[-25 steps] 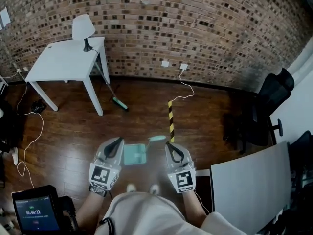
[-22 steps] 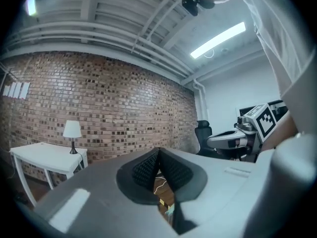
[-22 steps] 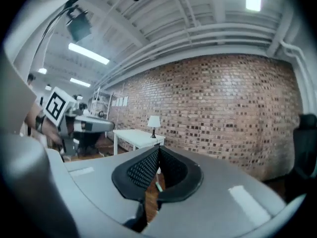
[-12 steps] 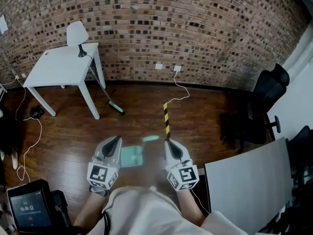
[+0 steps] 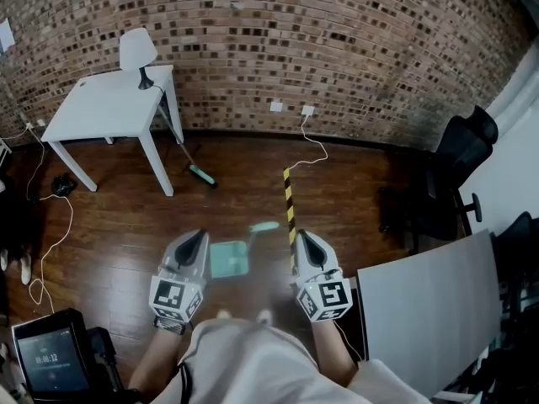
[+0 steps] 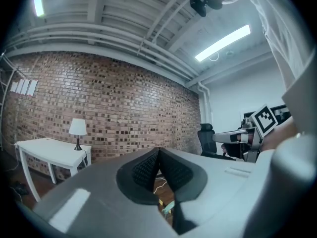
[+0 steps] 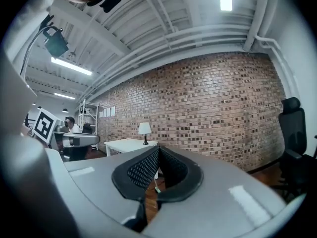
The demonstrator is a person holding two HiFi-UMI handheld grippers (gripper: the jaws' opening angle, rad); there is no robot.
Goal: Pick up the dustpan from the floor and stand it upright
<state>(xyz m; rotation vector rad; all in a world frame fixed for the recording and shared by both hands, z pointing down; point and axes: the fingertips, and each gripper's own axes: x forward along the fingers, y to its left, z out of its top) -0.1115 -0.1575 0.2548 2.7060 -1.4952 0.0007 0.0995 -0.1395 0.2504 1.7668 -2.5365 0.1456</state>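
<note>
The right tool (image 5: 305, 241) has rolled and drifted outward. Like the left tool (image 5: 194, 242), it is pressed together and empty. The flat teal plastic dustpan (image 5: 229, 259) still lies on the wooden floor (image 5: 109, 234) between them, so pickup looks unstarted.

The right gripper (image 5: 304, 237) has drifted toward 2 o'clock in the head view, which widens the gap to the dustpan (image 5: 229, 259) at its 9 o'clock. It has also rolled, so its marker cube (image 5: 328, 298) sits at a new tilt. The timer screen (image 5: 49, 362) at 7 o'clock has ticked on.
</note>
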